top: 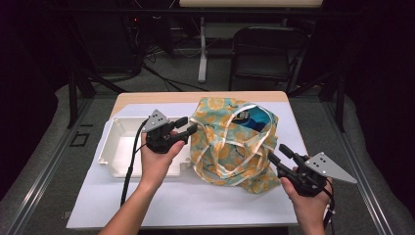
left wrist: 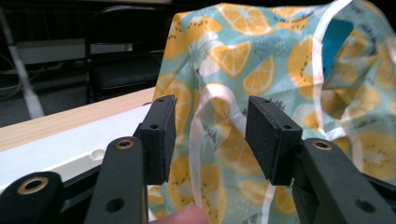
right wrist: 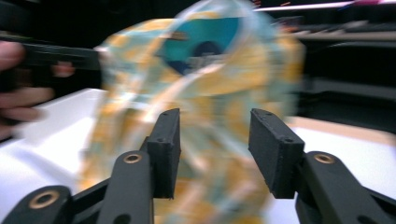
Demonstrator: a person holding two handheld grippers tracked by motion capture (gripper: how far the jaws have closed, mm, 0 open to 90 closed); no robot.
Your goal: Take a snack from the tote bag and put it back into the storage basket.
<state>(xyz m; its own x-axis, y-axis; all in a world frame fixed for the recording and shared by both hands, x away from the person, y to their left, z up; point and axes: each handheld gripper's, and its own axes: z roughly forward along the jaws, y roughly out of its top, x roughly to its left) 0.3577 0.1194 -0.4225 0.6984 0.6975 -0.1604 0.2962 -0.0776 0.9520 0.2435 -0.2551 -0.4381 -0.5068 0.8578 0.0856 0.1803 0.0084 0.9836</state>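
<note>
The fruit-print cloth tote bag [top: 235, 142] stands slumped at the table's [top: 195, 200] centre-right, right of the white tray [top: 117, 147]. It looks soft, light and floppy, so its pale handles [left wrist: 205, 121] offer the surest hold. The left gripper [top: 188, 127] and right gripper [top: 276, 152] are both released, holding nothing.

The fruit-print bag [right wrist: 196, 107] is motion-blurred, hiding most of its blue contents [right wrist: 201, 39].

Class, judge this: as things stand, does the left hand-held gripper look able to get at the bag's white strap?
Probably yes: the left hand-held gripper is open, facing the strap on the bag, nothing between.
</note>
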